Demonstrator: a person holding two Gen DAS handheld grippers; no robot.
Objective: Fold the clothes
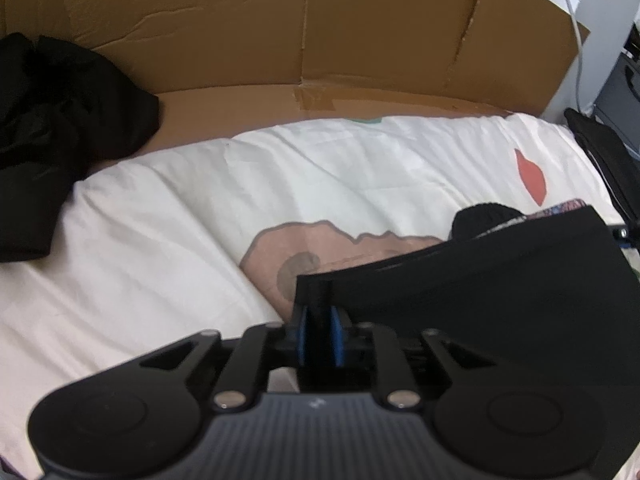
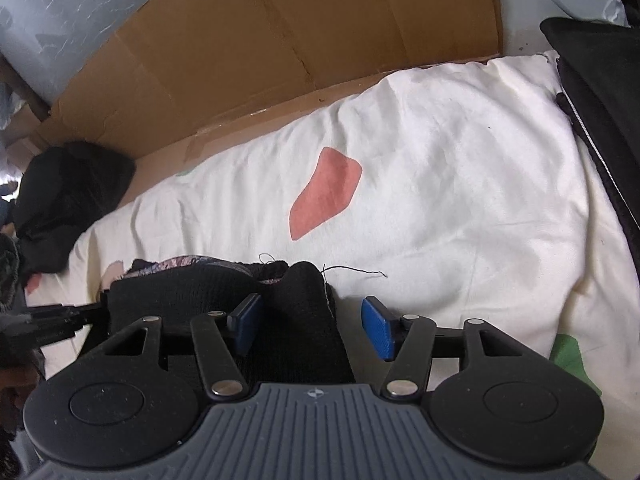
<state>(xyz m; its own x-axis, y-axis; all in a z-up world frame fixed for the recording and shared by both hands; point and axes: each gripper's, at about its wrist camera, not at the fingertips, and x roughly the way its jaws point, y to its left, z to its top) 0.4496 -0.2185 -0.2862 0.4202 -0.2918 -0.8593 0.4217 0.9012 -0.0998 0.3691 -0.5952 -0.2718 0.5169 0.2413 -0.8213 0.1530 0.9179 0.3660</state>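
A black knit garment (image 1: 500,280) with a patterned lining lies on the white quilt (image 1: 160,220), stretching right from my left gripper (image 1: 320,328). That gripper is shut on the garment's near left edge, with black cloth pinched between its blue pads. In the right wrist view the same black garment (image 2: 280,320) lies folded under my right gripper (image 2: 314,326). Its jaws stand wide open, the blue pads (image 2: 378,326) on either side of a raised fold of the cloth. A loose thread (image 2: 356,270) trails off the garment's edge.
Flattened cardboard (image 1: 320,32) stands as a wall behind the quilt. A heap of black clothes (image 1: 48,132) lies at the far left, seen also as a dark heap (image 2: 68,196) in the right wrist view. More dark cloth (image 2: 600,92) lines the quilt's right edge.
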